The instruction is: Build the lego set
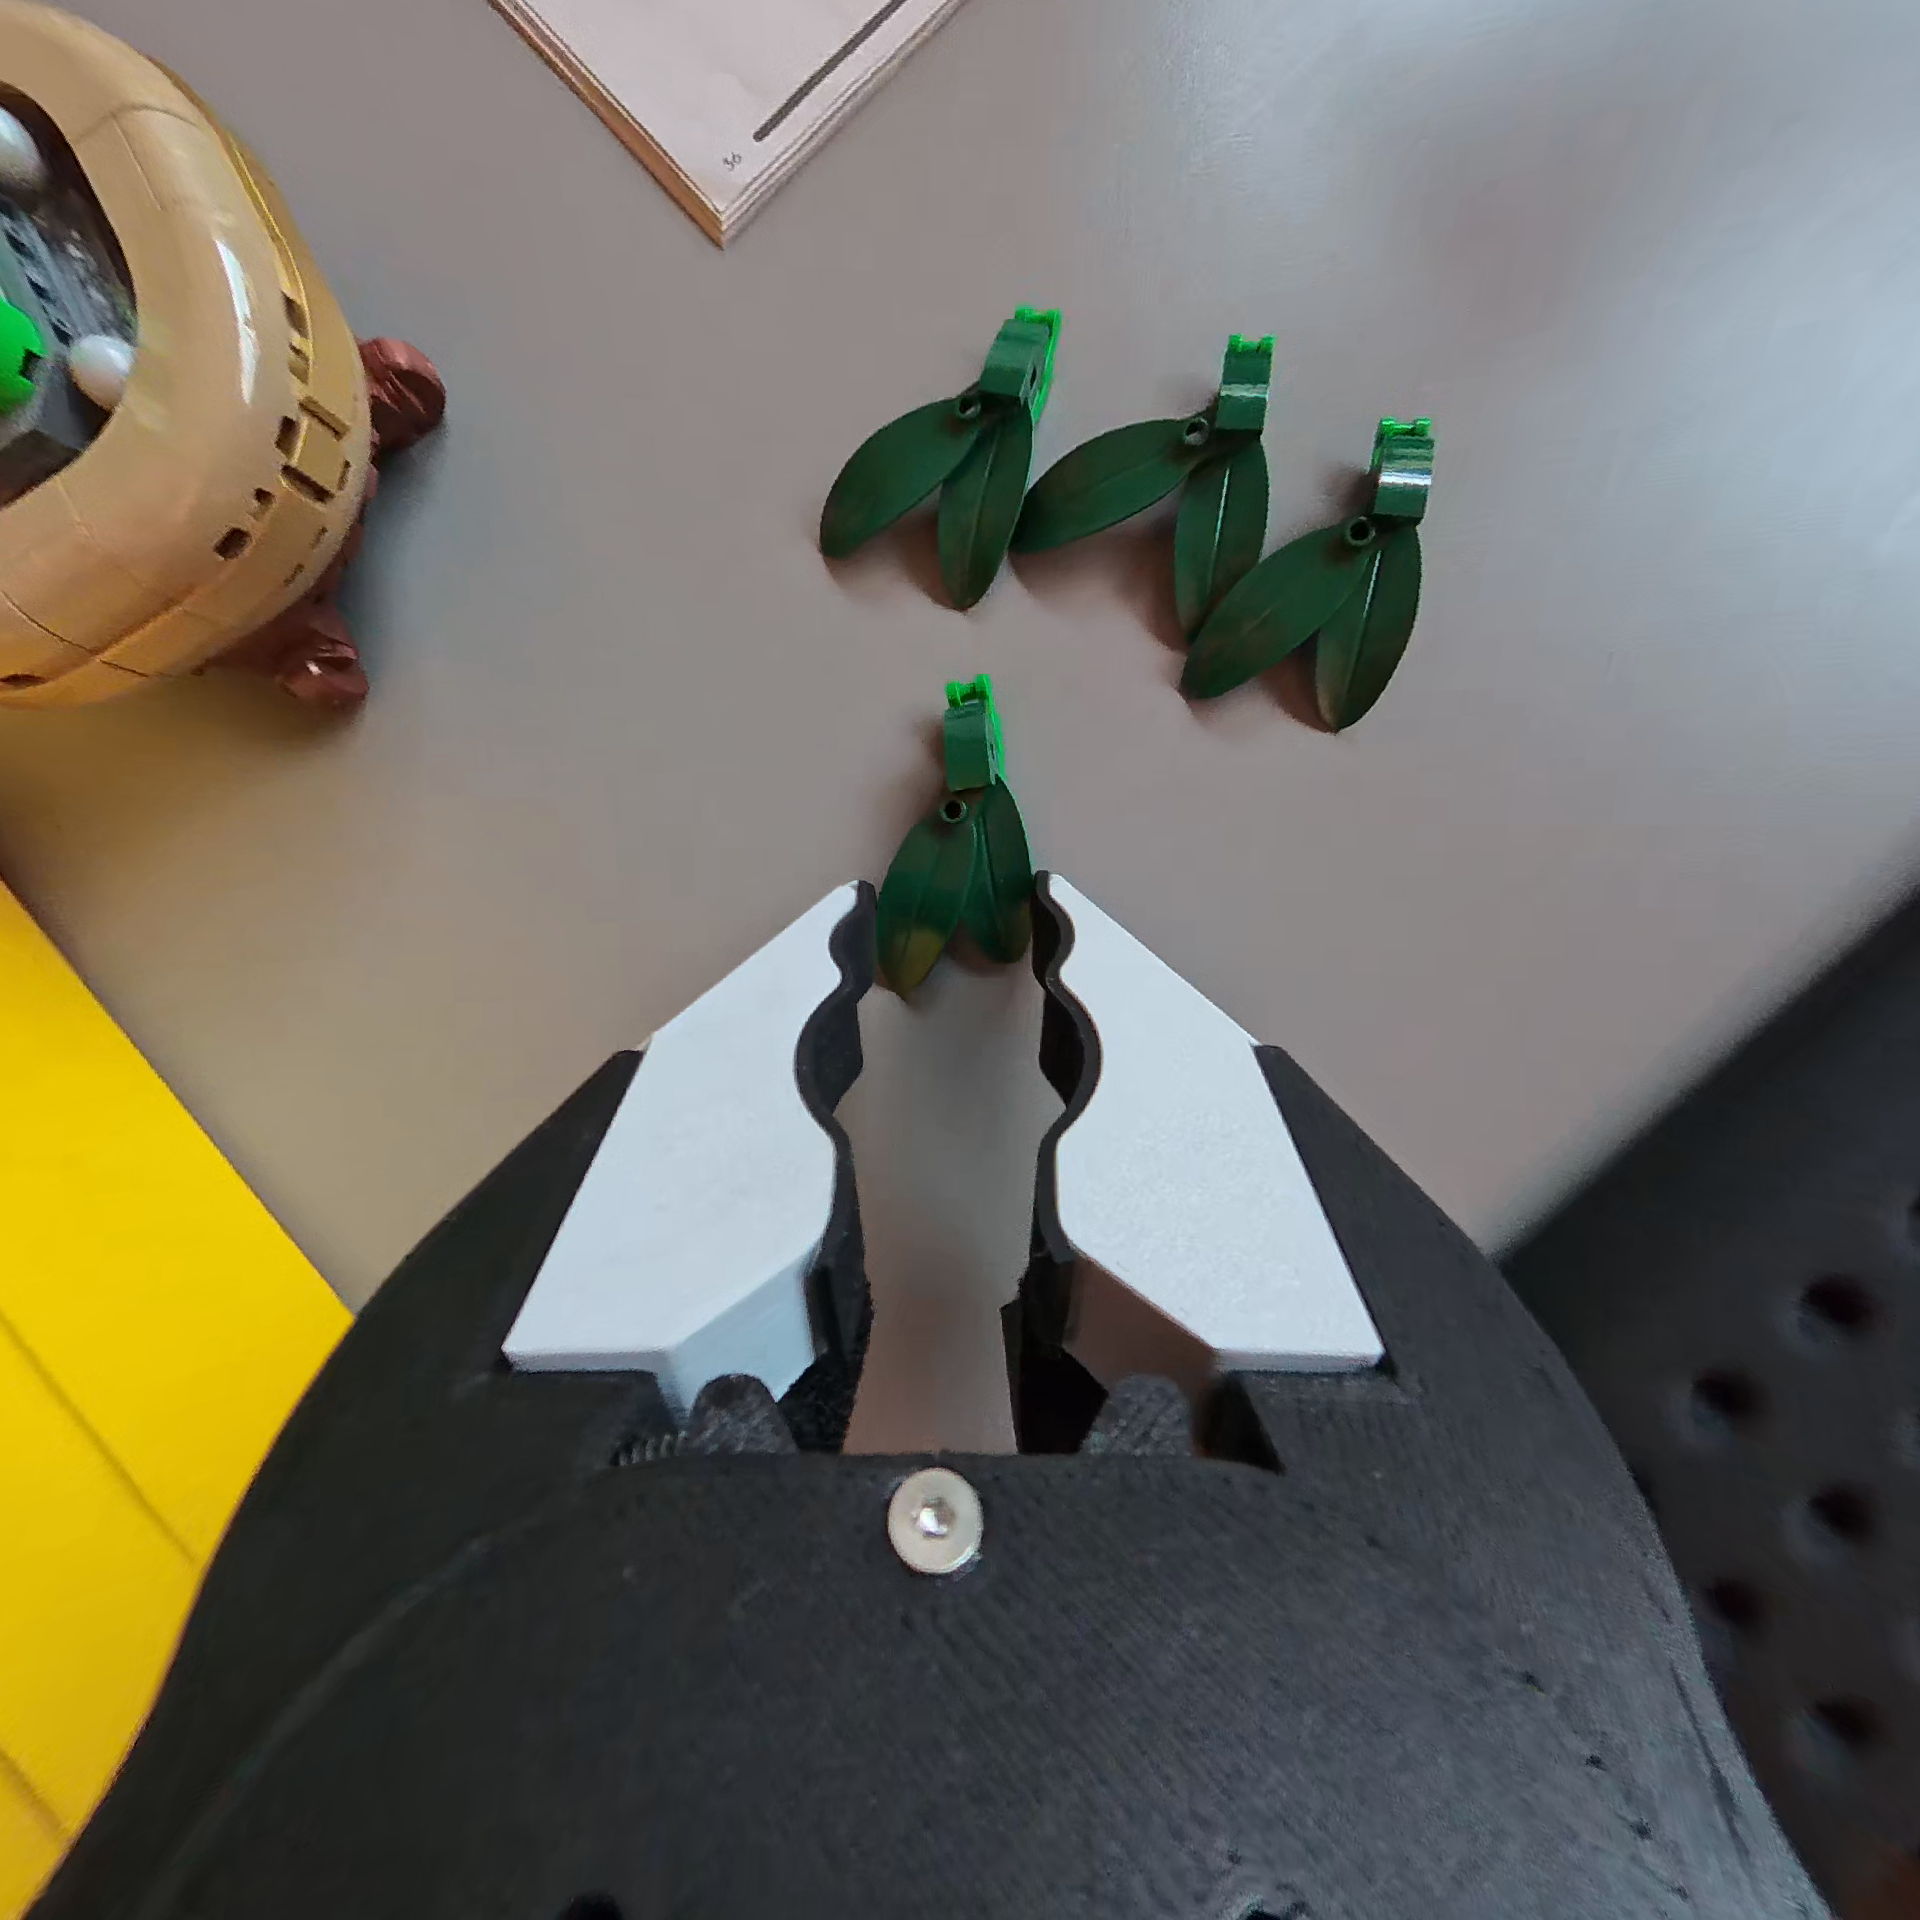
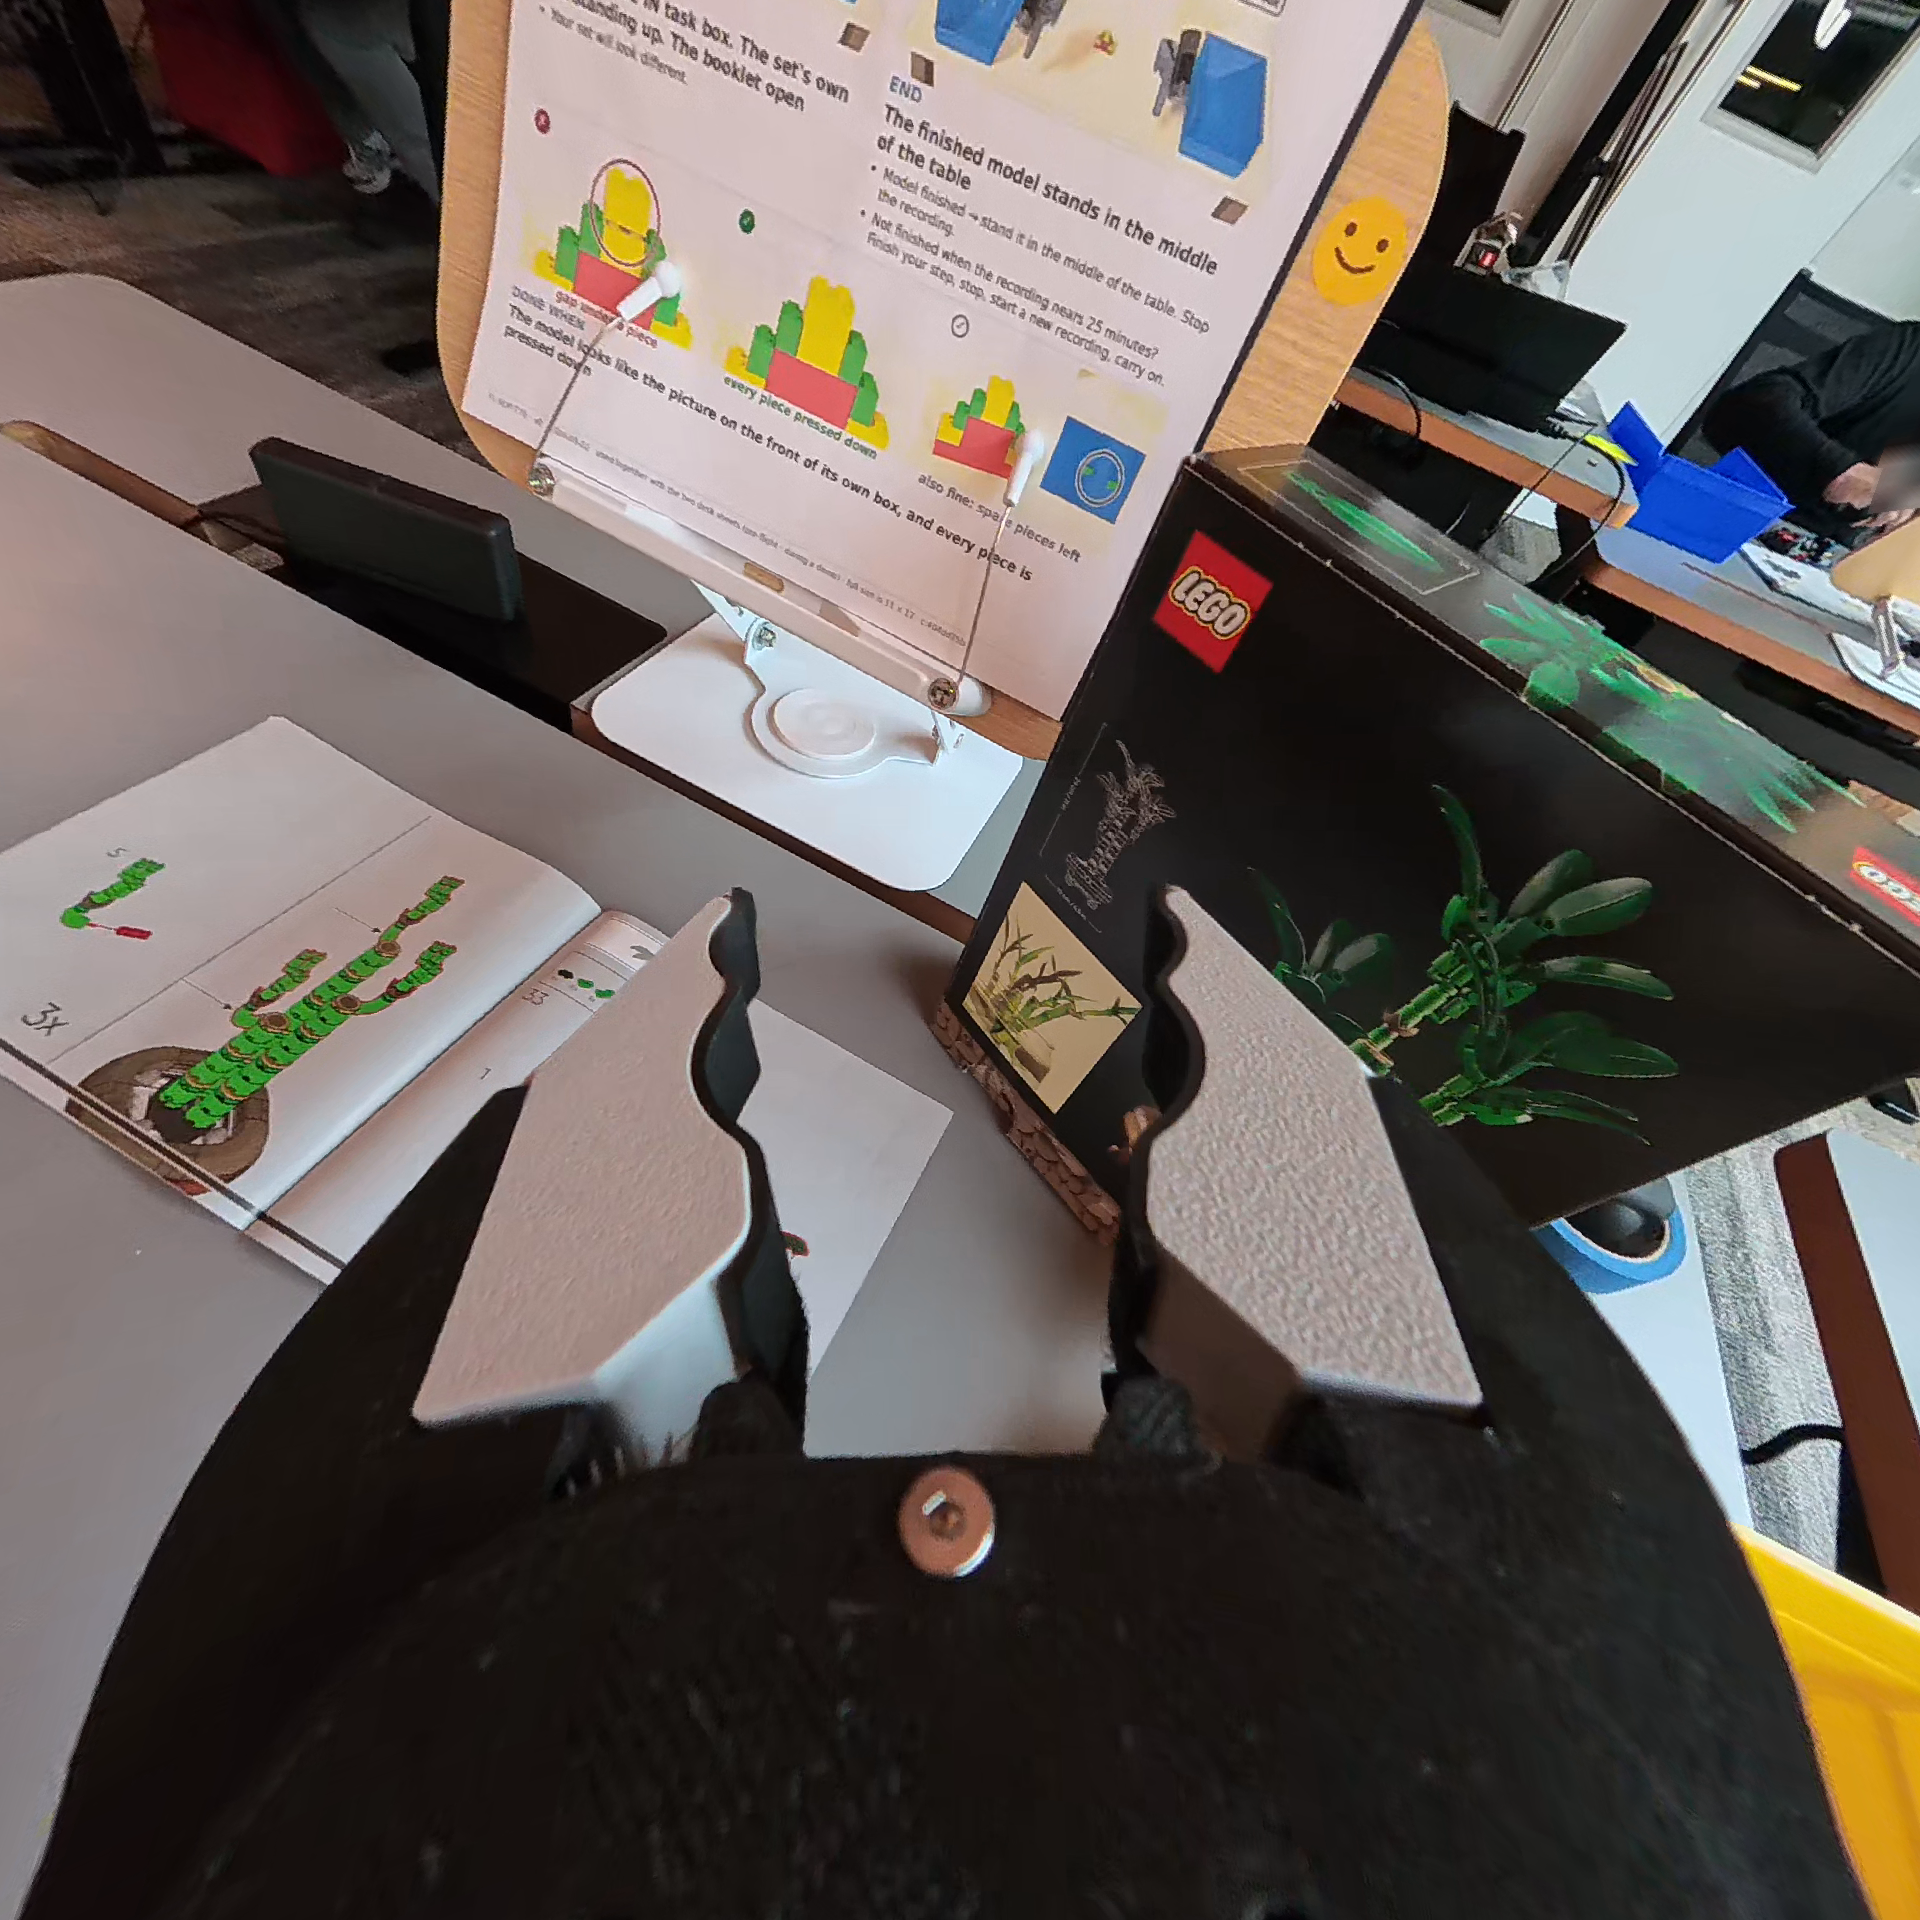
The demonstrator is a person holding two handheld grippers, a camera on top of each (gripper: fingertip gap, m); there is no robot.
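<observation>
The left gripper (image 1: 951, 914) is pointing down, its jaws standing slightly apart. The right gripper (image 2: 951, 935) is hovering higher, its jaws parted wide and holding nothing.

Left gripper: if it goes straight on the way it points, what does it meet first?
The nearest leaf piece, whose tips already lie between the open left gripper fingers. Whether they touch it is unclear.
</observation>
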